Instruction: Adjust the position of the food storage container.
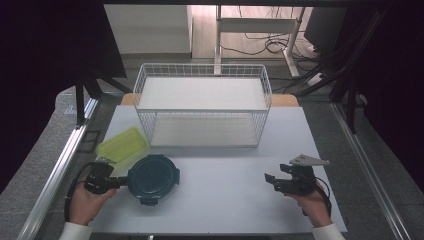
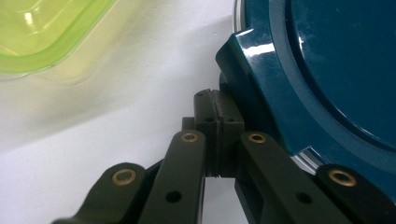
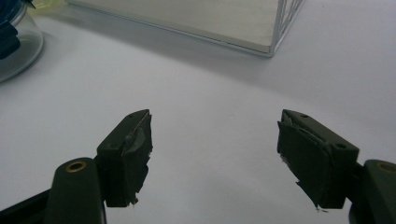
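A round container with a dark teal clip lid [image 1: 152, 178] sits on the white table at the front left. My left gripper [image 1: 121, 181] lies level at its left rim. In the left gripper view its jaws [image 2: 217, 105] are pressed together with nothing between them, and their tips rest against a clip tab of the teal lid [image 2: 327, 70]. A lime-green rectangular container [image 1: 121, 144] lies just behind, and its corner [image 2: 42, 32] is close by. At the front right my right gripper [image 1: 270, 181] stands open over bare table, its jaws [image 3: 215, 140] wide apart and empty.
A white wire basket [image 1: 202, 105] with a white floor stands at the back middle of the table, and its corner [image 3: 275, 28] is ahead of the right gripper. The round container's glass wall [image 3: 18, 46] is far left there. Metal rails run along both table sides.
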`<state>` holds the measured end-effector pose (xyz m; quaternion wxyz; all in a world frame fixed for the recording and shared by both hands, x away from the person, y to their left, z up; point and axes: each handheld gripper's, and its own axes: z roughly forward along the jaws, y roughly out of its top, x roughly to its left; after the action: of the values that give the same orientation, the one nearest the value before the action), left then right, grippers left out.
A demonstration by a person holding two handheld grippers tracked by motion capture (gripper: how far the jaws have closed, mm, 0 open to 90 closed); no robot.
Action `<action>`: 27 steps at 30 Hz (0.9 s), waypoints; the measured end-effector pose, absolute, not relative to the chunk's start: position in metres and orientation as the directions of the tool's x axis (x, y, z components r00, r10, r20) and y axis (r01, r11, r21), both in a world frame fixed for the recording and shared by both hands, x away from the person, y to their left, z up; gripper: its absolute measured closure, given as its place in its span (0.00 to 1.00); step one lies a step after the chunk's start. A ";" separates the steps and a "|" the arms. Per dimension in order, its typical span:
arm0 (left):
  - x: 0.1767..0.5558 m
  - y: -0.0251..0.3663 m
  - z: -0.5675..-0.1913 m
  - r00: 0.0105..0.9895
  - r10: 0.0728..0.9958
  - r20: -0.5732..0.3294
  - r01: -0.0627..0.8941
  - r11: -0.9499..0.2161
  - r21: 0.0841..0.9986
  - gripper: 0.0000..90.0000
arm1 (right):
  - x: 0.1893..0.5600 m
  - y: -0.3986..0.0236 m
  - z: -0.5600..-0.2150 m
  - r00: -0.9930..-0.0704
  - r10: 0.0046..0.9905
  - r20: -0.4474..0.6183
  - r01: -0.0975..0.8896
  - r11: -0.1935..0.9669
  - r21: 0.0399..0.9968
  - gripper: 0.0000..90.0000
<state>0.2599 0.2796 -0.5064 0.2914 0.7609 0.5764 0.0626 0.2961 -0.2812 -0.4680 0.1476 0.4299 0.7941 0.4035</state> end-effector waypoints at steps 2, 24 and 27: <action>0.261 0.277 -0.506 0.333 0.912 -0.241 0.840 -0.171 0.515 1.00 | 0.296 -0.281 -0.468 -0.588 0.801 0.110 0.562 0.307 0.768 0.29; 0.270 0.245 -0.507 0.374 0.890 -0.260 0.828 -0.194 0.526 1.00 | 0.296 -0.279 -0.470 -0.592 0.799 0.109 0.565 0.315 0.763 0.29; 0.272 0.239 -0.506 0.380 0.887 -0.261 0.827 -0.200 0.525 1.00 | 0.296 -0.279 -0.470 -0.594 0.798 0.106 0.563 0.318 0.763 0.29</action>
<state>0.2719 0.2389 -0.5062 0.3045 0.7730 0.5544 0.0493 0.2963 -0.2790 -0.4700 0.1470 0.4262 0.7982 0.3995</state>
